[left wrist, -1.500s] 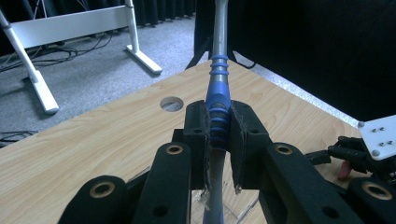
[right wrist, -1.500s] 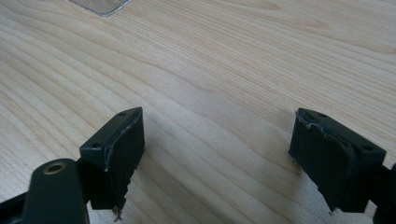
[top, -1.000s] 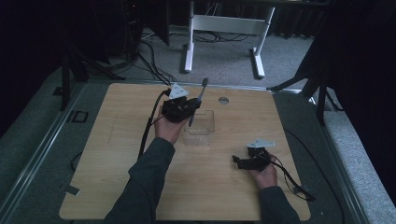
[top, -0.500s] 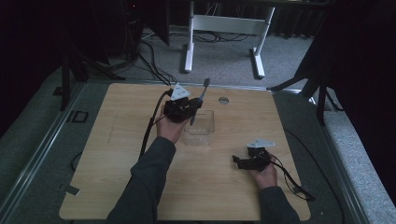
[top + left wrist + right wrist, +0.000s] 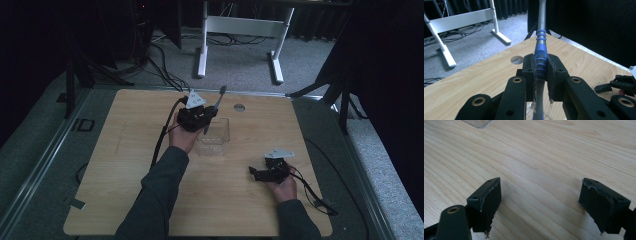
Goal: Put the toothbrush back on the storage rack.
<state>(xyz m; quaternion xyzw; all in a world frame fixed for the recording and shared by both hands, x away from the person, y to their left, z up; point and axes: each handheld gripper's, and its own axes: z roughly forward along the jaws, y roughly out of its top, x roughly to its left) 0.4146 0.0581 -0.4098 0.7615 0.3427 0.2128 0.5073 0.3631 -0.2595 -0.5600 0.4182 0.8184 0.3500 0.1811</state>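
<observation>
A: What does the left tool (image 5: pixel 541 68) hold there?

B: A toothbrush (image 5: pixel 541 53), I think. The pads are pressed tight on its blue ribbed grip, one on each side. The grey neck goes up and away from the tool, and the lower end of the handle hangs below the pads.

A: And where is it over the bench (image 5: pixel 125 165)?

B: In the high view the toothbrush (image 5: pixel 214 109) is raised above the left edge of the clear plastic box (image 5: pixel 215 137), which stands near the middle of the bench. It leans a little, with the head end toward the far side, near the round hole (image 5: pixel 239 107) in the wood. I judge it is held by the middle so that the handle can go down into the box, or come out of it; which one I cannot tell.

A: How is the left arm?

B: The forearm reaches forward from the near edge, the hand is under the left tool (image 5: pixel 197 117), and the wrist is lifted off the wood.

A: The other one?

B: The right tool (image 5: pixel 540 205) rests low near the right front of the bench, well apart from the box. Its jaws stand wide, with only bare wood between them. It seems to wait.
</observation>
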